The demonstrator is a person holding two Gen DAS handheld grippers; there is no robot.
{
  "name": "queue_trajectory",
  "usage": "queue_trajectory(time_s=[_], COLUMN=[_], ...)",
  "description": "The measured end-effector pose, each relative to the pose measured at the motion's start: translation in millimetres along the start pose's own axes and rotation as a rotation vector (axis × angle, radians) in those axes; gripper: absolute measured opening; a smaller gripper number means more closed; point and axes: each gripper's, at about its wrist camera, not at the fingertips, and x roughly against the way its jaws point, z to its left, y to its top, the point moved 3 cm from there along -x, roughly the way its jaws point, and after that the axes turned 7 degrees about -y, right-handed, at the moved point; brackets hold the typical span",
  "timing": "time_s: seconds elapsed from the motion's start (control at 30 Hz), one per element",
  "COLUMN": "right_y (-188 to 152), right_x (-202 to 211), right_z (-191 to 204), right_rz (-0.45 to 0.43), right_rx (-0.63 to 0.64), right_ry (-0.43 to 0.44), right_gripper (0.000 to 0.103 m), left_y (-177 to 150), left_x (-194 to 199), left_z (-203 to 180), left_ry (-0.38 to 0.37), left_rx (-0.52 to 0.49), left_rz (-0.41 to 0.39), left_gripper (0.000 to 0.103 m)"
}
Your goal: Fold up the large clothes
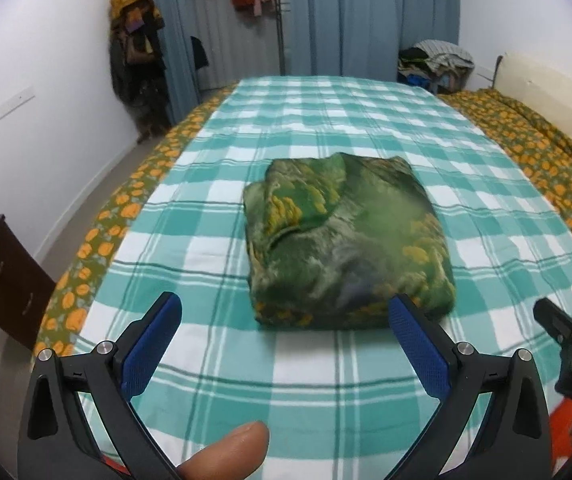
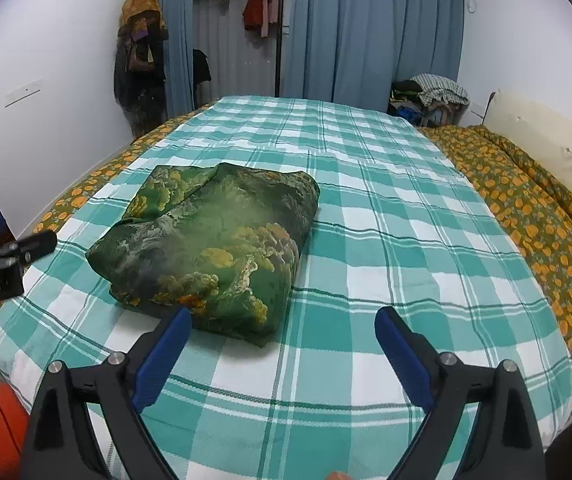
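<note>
Folded into a thick, roughly square bundle: green patterned cloth (image 1: 346, 240) with yellow-gold motifs, resting on the checked teal-and-white bedsheet (image 1: 326, 120) near the middle of the bed, toward the near end. In the left wrist view, centred and just ahead at 12 o'clock of the left hand-held gripper (image 1: 285, 312); blue pads spread wide apart, gripping nothing, right pad overlapping the bundle's near edge in the picture, actual contact not discernible. Visible at 6 o'clock in that view, a fingertip (image 1: 229, 452). At 3 o'clock, part of the other tool's black frame.

In the right wrist view, bundle (image 2: 213, 248) at roughly 11 o'clock from the right hand-held gripper (image 2: 283, 324); jaws likewise spread wide, empty, left pad close to the bundle's near corner. Orange-flowered bedspread (image 2: 534, 216) along the bed's edges at 3 and 9 o'clock. Blue curtains (image 2: 366, 40) at 12 o'clock on the far wall, hanging clothes (image 2: 259, 8) between them.
</note>
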Motion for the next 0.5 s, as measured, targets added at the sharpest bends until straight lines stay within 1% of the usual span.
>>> queue_trajectory(time_s=[0.1,0.23,0.33,0.4,0.5], right_y=[2.9,7.9,9.8,10.4,9.1], right_x=[12.5,34.9,42.2,43.5,42.7], right_z=[2.7,13.0,20.4,22.8,23.5], right_rz=[0.001,-0.029,-0.031,-0.033,-0.026], right_rx=[0.006,0.044,0.058,0.06,0.057], right_ry=[-0.005,-0.022,-0.023,-0.03,-0.046], right_gripper=[0.095,0.095,0.095,0.095,0.095], left_y=[-5.6,-8.2,-9.6,-10.8,-13.6], left_x=[12.7,25.2,30.1,30.1,28.2], left_z=[-1.6,-2.8,2.1,5.6,7.9], left_ry=[0.019,-0.011,-0.004,-0.019,-0.011], left_rx=[-0.02,-0.017,0.023,0.047,0.049], left_rz=[0.014,0.021,0.024,0.027,0.03], left_gripper=[0.103,0.103,0.103,0.103,0.103])
